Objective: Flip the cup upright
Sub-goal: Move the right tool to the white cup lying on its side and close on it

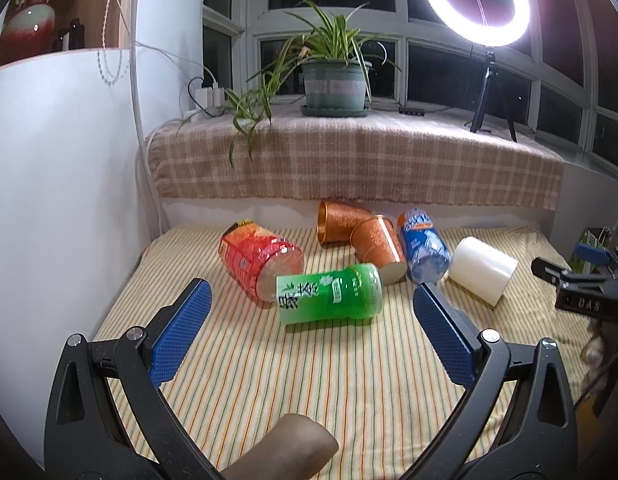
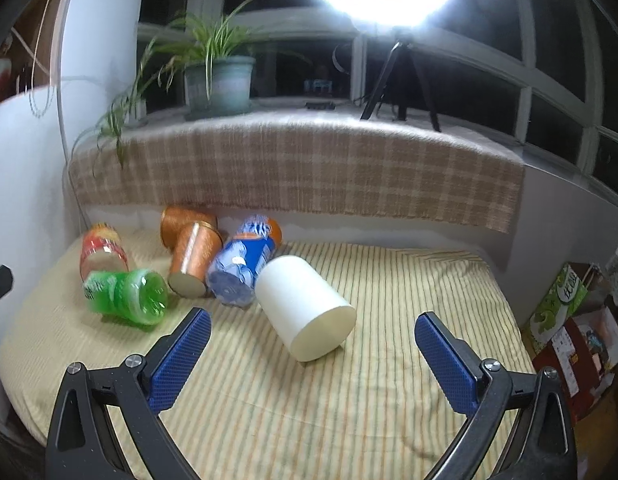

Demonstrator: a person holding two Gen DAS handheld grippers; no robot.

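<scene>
Several cups lie on their sides on a striped cloth. A green cup (image 1: 329, 294) lies just ahead of my open, empty left gripper (image 1: 311, 300), between its blue pads. A red cup (image 1: 259, 258), two copper cups (image 1: 341, 222) (image 1: 379, 248), a blue cup (image 1: 423, 246) and a white cup (image 1: 481, 268) lie behind it. In the right wrist view the white cup (image 2: 305, 306) lies just ahead of my open, empty right gripper (image 2: 313, 330), base towards me. The green cup (image 2: 127, 296) is at its left.
A plaid-covered window sill (image 1: 349, 156) with a potted plant (image 1: 333, 80) and a ring light on a tripod (image 1: 477, 4) runs behind the cloth. A white wall (image 1: 61, 160) stands at the left. Boxes (image 2: 569, 320) sit off the right edge.
</scene>
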